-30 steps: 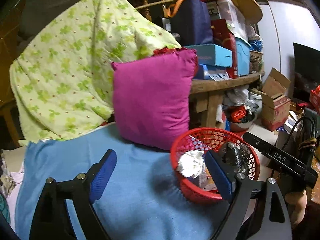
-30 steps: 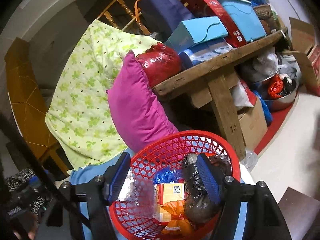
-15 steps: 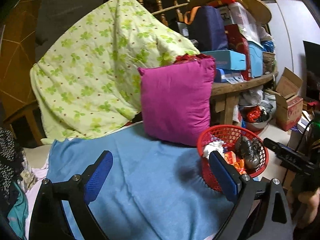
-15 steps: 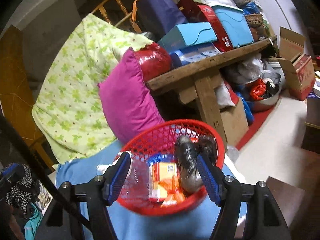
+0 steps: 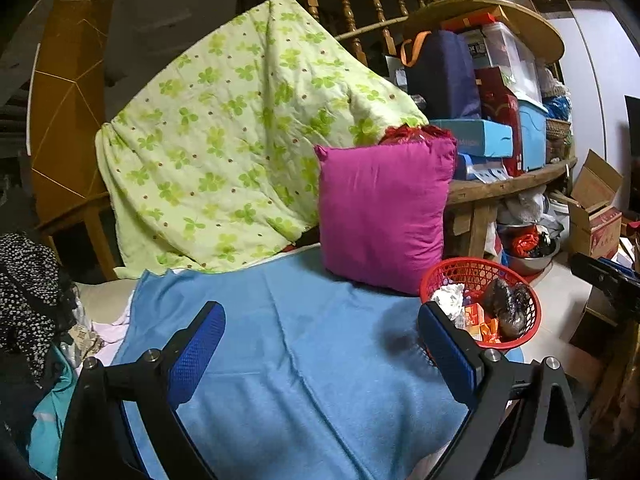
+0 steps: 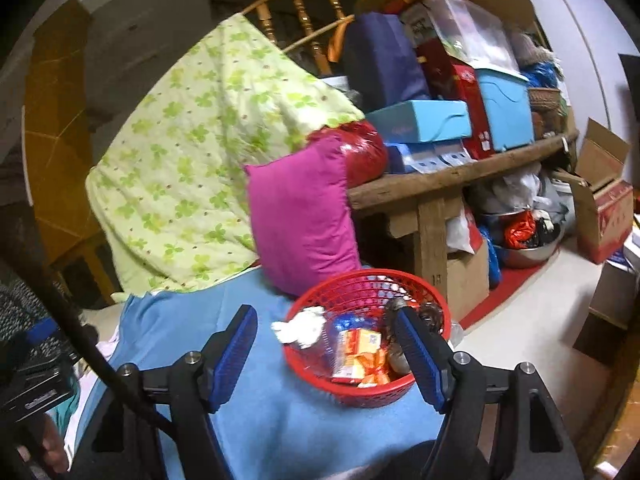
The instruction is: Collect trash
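A red mesh basket (image 6: 352, 284) sits on the blue blanket (image 6: 280, 416) at its right end. It holds a crumpled white tissue (image 6: 300, 326), an orange carton (image 6: 356, 344), clear plastic and dark wrapped trash (image 6: 430, 316). The basket also shows in the left wrist view (image 5: 472, 270). My right gripper (image 6: 326, 354) is open and empty, held back from the basket. My left gripper (image 5: 322, 346) is open and empty above the blue blanket (image 5: 280, 340), left of the basket.
A magenta pillow (image 5: 384, 216) leans behind the basket beside a green floral quilt (image 5: 224, 152). A wooden bench (image 6: 460, 172) piled with boxes stands to the right. Cardboard boxes (image 6: 604, 208) and a metal bowl (image 6: 528, 252) are on the floor. Clothes (image 5: 28, 280) lie at left.
Both grippers have pulled back from the basket, so it looks smaller and farther away. The trash stays in the basket and both grippers stay open.
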`<state>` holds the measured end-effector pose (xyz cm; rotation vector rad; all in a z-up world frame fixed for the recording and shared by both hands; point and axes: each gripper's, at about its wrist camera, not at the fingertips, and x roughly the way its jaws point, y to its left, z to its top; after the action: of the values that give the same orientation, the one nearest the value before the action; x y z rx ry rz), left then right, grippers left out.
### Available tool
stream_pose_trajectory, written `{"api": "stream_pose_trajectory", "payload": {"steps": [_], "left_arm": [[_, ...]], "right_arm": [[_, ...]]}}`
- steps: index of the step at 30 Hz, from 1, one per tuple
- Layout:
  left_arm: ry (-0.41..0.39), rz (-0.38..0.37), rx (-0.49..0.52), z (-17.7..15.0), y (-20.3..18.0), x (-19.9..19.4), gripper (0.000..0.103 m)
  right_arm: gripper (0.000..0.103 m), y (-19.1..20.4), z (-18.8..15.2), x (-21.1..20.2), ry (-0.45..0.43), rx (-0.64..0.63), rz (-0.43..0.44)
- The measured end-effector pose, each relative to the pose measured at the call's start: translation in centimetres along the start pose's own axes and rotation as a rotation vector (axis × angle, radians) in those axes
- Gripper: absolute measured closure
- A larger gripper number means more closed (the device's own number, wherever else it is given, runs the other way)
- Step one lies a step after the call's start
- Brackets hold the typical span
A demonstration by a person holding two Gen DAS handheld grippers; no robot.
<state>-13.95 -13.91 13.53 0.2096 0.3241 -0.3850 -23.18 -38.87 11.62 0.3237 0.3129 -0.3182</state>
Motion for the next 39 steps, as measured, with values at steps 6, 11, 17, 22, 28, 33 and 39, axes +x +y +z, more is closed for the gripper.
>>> {"api": "stream_pose_trajectory", "payload": {"steps": [6,11,17,22,28,33,39], "left_arm": [[-0.024,0.019,-0.007,0.1,0.9,-2.5,0.002],[-0.025,0.032,-0.018,0.1,1.4,-3.9,0.002],[-0.02,0.052,-0.025,-0.1,1.8,-4.6,0.002],[-0.005,0.059,-0.039,-0.3,2.2,-4.5,0.002],[-0.003,0.067,-0.044,-0.4,2.4,-4.4,0.002],[0.008,0.071,-0.035,-0.5,2.2,-4.0,0.002],[0.013,0.073,-0.02,-0.6,1.7,-3.9,0.002]], "right_arm": [[0.028,2.6,-0.3,-2.3,0.039,-0.038,0.024],[0.028,3.8,-1.0,-3.6,0.045,-0.045,0.012],[0.028,4.9,-1.7,-5.2,-0.016,-0.075,-0.025],[0.028,5.5,-2.0,-5.4,-0.057,-0.089,-0.051],[0.028,5.5,-2.5,-4.9,-0.029,-0.092,-0.049],[0.028,5.1,-2.7,-4.3,-0.013,-0.086,-0.047],[0.028,4.8,-2.9,-3.8,-0.007,-0.078,-0.045]]}}
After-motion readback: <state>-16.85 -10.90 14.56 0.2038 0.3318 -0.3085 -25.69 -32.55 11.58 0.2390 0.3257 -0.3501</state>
